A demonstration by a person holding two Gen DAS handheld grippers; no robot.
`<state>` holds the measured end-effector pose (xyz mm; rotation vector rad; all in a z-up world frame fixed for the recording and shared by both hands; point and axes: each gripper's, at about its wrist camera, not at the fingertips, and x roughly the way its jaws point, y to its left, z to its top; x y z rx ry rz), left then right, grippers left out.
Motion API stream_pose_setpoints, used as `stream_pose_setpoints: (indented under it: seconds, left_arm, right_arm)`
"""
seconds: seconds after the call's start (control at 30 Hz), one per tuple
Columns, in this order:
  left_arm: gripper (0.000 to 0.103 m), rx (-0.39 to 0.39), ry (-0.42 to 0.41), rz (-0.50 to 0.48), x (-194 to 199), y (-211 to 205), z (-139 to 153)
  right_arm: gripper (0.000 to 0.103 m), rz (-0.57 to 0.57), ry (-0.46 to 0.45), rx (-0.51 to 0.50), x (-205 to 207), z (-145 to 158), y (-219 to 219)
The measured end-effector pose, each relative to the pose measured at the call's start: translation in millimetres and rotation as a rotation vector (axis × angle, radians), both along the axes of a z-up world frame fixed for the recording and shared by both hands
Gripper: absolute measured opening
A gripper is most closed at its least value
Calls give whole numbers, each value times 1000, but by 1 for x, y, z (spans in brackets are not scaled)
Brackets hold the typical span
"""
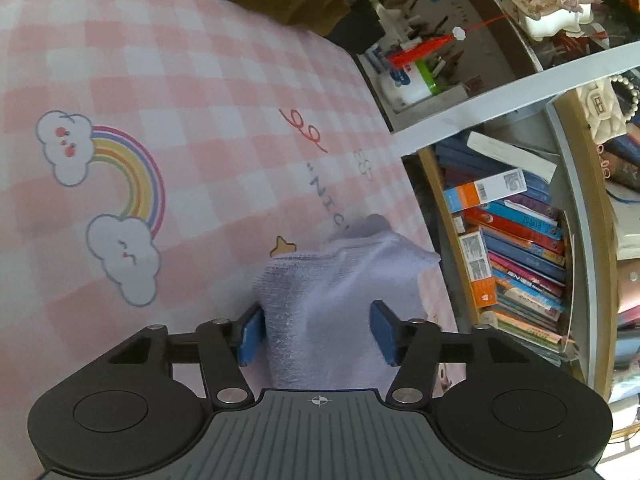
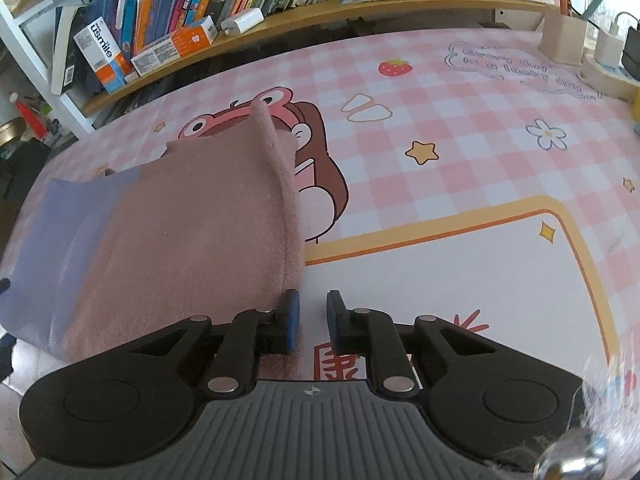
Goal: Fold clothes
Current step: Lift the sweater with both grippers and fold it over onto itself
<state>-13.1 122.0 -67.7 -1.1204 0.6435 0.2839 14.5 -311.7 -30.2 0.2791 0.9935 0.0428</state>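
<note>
In the left wrist view the left gripper (image 1: 316,330) has its blue fingers (image 1: 251,336) standing apart with a pale lavender garment (image 1: 340,300) lying between them; the left pad looks to brush the cloth's edge while the right pad stands clear of it, so nothing is pinched. To do this step well, I judge the fingers should close on a double layer of the fabric near its near edge, not on a single loose ply, and the lift should stay low so the fold lands flat. The garment lies at the right side of the counter (image 1: 180,80), which wears a pink checked mat printed with a rainbow and clouds (image 1: 100,200); past its right edge stands a bookshelf (image 1: 520,240) crammed with books, with a cluttered shelf of pens farther off. In the right wrist view the right gripper (image 2: 312,322) has its fingers nearly together with a narrow gap — only bare mat shows between them. A dusty pink cloth (image 2: 192,232) lies just left of the left finger, its right hem curled upward, over a lavender layer (image 2: 60,232) that shows at the far left; whether the finger touches the hem I cannot tell. A grip here would need the fingers shifted left onto that hem. Beyond, a cartoon frog print (image 2: 280,120) — and a long book-filled shelf (image 2: 280,4) along the far edge.
</note>
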Motion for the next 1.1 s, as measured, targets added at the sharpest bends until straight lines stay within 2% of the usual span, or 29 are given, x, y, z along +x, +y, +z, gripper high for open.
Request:
stream_pose_setpoints:
  seconds: [0.03, 0.07, 0.17, 0.23, 0.3, 0.4, 0.5, 0.57, 0.63, 0.7, 0.77, 0.83, 0.97, 1.0, 1.03, 1.1]
  left_arm:
    - [32, 12, 21, 2, 2, 0, -1]
    - [16, 19, 33, 2, 4, 0, -2]
    - [14, 50, 36, -22, 8, 1, -2]
    - [13, 137, 25, -75, 10, -4, 8]
    - [12, 261, 2, -142, 14, -14, 24]
    - [12, 446, -79, -261, 17, -41, 52]
    - [13, 556, -135, -377, 21, -64, 66]
    - [13, 537, -114, -389, 24, -62, 60]
    - [18, 442, -73, -351, 25, -49, 49]
    - [46, 343, -28, -320, 26, -36, 37]
    - [56, 274, 11, -297, 28, -28, 25]
    - [56, 248, 24, -280, 28, -25, 18]
    - [51, 247, 12, -247, 32, -24, 12]
    - [34, 248, 18, -237, 33, -23, 11]
    - [26, 248, 28, -232, 34, -22, 9]
    - [16, 227, 20, -223, 33, -19, 6]
  right_arm:
    - [14, 0, -1, -3, 0, 0, 1]
    - [14, -1, -1, -3, -1, 0, 1]
    - [14, -29, -8, 10, -2, 3, -2]
    - [14, -54, -28, 25, -5, 9, -7]
    - [14, -65, -46, 45, -8, 16, -10]
    - [15, -48, -44, 97, -8, 20, -9]
    - [15, -20, -30, 91, -6, 16, 1]
    - [17, -7, -22, 68, -4, 12, 8]
    - [17, 3, -20, 51, -2, 10, 11]
    - [17, 11, -21, 40, 0, 9, 12]
    - [17, 13, -19, 37, 0, 8, 12]
    - [17, 14, -18, 35, 0, 8, 11]
    - [17, 16, -15, 30, 0, 7, 10]
    - [18, 17, -15, 29, 0, 7, 10]
    - [19, 17, -14, 28, 0, 6, 10]
    - [20, 18, -13, 26, 0, 6, 10]
